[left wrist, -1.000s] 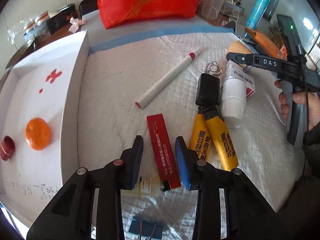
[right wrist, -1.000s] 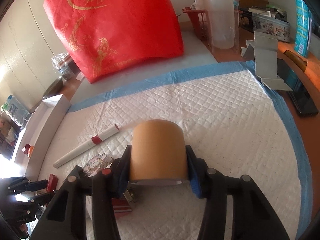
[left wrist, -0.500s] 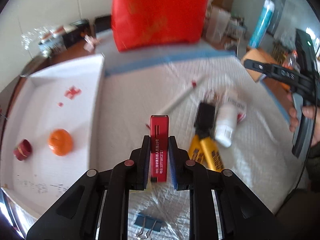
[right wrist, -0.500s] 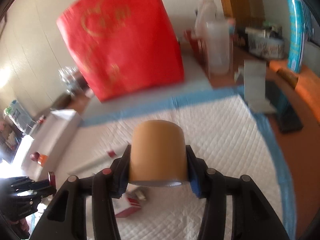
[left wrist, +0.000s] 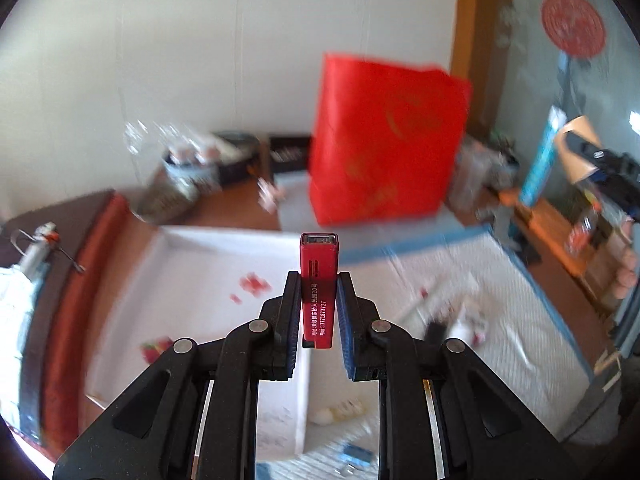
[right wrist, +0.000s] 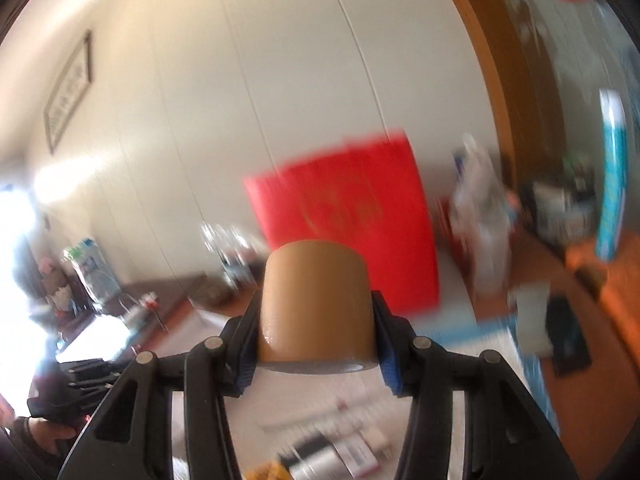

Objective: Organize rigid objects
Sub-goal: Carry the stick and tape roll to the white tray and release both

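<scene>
My left gripper point(left wrist: 319, 292) is shut on a red lighter point(left wrist: 318, 276) and holds it upright, high above the white tray point(left wrist: 192, 280). My right gripper point(right wrist: 316, 316) is shut on a roll of brown tape point(right wrist: 316, 300), lifted well above the quilted pad point(right wrist: 420, 392). The right gripper with the tape also shows in the left wrist view point(left wrist: 580, 152) at the far right. The left gripper shows low at the left edge of the right wrist view point(right wrist: 84, 372). A white pen point(left wrist: 436, 294) and other blurred items lie on the pad point(left wrist: 520, 320).
A red bag point(left wrist: 384, 140) stands at the back of the table. Jars and boxes point(left wrist: 200, 164) crowd the back left. A blue binder clip point(left wrist: 354, 458) lies near the front edge. A tall blue tube point(left wrist: 540, 160) stands at the right.
My left gripper closed on the red lighter and lifted it high, tilting up toward the wall. My right gripper rose with the tape and tilted up too.
</scene>
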Available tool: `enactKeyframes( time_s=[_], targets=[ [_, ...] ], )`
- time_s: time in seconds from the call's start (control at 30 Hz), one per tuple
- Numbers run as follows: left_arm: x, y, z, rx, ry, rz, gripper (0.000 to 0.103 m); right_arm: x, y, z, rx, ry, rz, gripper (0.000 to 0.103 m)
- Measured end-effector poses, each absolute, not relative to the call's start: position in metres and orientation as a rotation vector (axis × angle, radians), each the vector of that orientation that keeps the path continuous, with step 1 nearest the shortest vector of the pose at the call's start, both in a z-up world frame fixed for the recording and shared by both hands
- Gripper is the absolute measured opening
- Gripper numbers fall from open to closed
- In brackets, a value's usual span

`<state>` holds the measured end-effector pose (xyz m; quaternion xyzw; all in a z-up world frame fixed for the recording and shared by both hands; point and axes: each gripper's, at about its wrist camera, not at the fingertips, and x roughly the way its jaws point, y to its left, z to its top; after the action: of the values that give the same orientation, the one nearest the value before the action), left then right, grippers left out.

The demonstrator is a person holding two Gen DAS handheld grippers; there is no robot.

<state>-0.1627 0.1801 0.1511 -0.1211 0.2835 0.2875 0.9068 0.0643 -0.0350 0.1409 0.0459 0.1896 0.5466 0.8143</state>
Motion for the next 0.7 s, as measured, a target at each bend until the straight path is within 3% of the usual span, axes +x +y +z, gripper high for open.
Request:
enactKeyframes(
  time_s=[0.23, 0.7],
  targets=[
    [-0.197, 0.194, 0.200, -0.189, 0.482, 0.785, 0.017, 0.023, -0.024, 0.218, 0.191, 0.199, 1.279, 0.049],
    [-0.243, 0.222, 0.184, -0.254, 0.488, 0.814, 0.017, -0.026, 0.063, 0.179, 0.097, 0.385, 1.416, 0.049]
  ],
)
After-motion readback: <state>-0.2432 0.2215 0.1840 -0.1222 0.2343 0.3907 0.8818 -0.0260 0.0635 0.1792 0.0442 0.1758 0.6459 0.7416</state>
